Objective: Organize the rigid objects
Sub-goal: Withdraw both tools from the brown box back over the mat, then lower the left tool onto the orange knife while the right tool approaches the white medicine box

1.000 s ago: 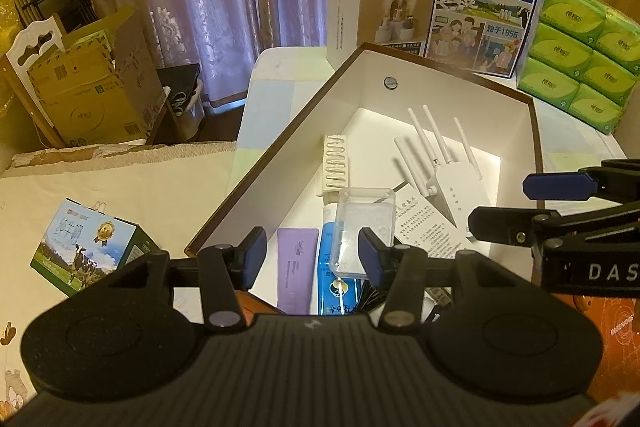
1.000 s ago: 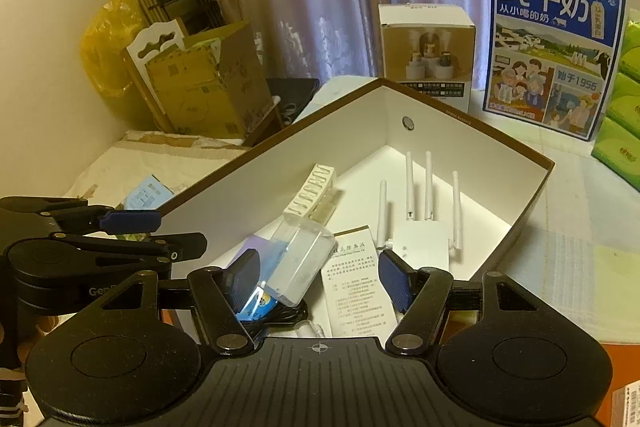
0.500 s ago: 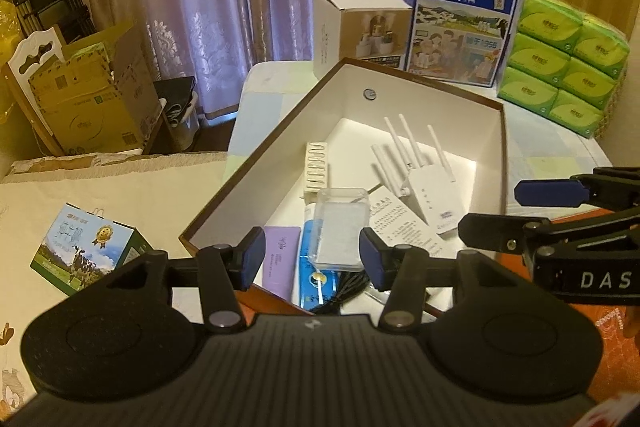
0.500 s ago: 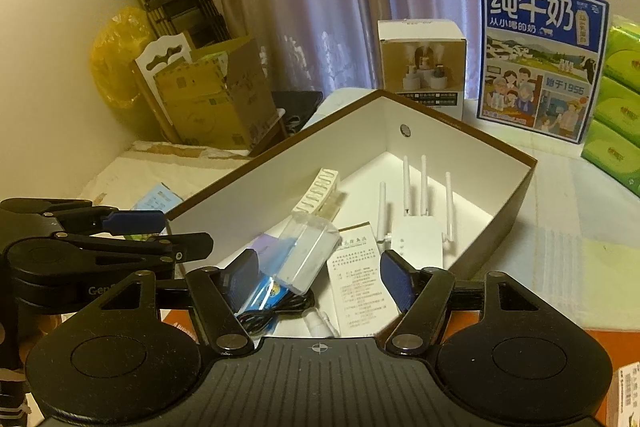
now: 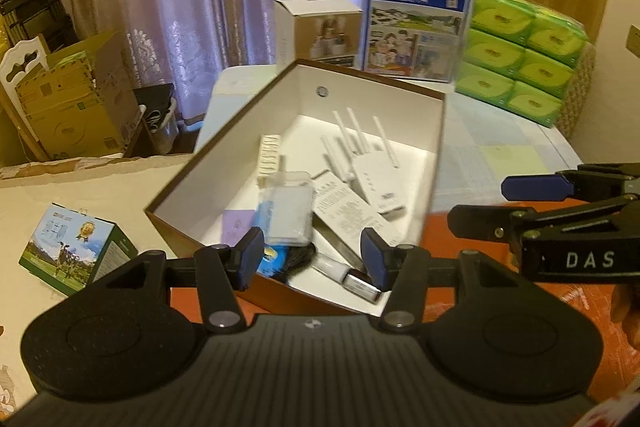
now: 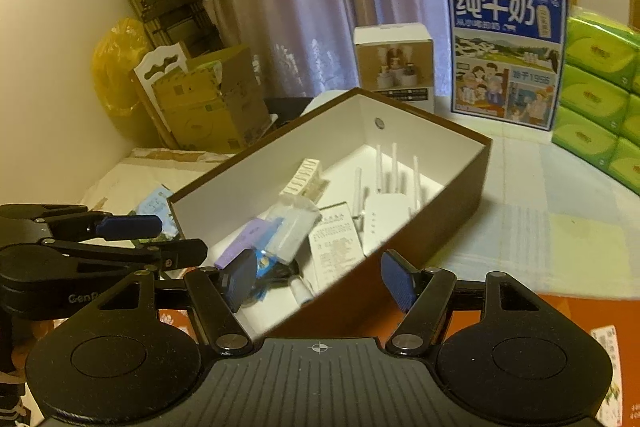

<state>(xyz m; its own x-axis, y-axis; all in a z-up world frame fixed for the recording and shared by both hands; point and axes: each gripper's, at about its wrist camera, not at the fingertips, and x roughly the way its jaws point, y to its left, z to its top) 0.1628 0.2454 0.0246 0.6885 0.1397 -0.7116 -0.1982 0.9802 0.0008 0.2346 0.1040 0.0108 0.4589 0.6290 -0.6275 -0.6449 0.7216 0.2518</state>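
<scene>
A brown box with a white inside (image 5: 240,147) lies open on the table. In it are a white router with antennas (image 5: 376,183), a clear plastic case (image 5: 290,211), a printed leaflet (image 5: 348,211), a purple card (image 5: 236,227), a white ribbed piece (image 5: 268,155) and a small silver-capped stick (image 5: 360,281). My left gripper (image 5: 312,255) hovers over the box's near end; its jaws are opening with nothing between them. My right gripper (image 6: 318,279) hangs open and empty above the near corner of the box (image 6: 452,203). Each gripper shows at the other view's edge, the right gripper (image 5: 508,205) and the left gripper (image 6: 160,241).
Behind the box stand a blue milk carton case (image 5: 416,23), a white product box (image 5: 320,27) and stacked green tissue packs (image 5: 520,55). A small green milk box (image 5: 76,255) lies at the left. An orange sheet (image 6: 560,311) lies under the near corner. Cardboard boxes (image 5: 68,99) stand by the curtain.
Both grippers have drawn back and slightly up from the box, so its near wall and end contents now show. Nothing was taken hold of.
</scene>
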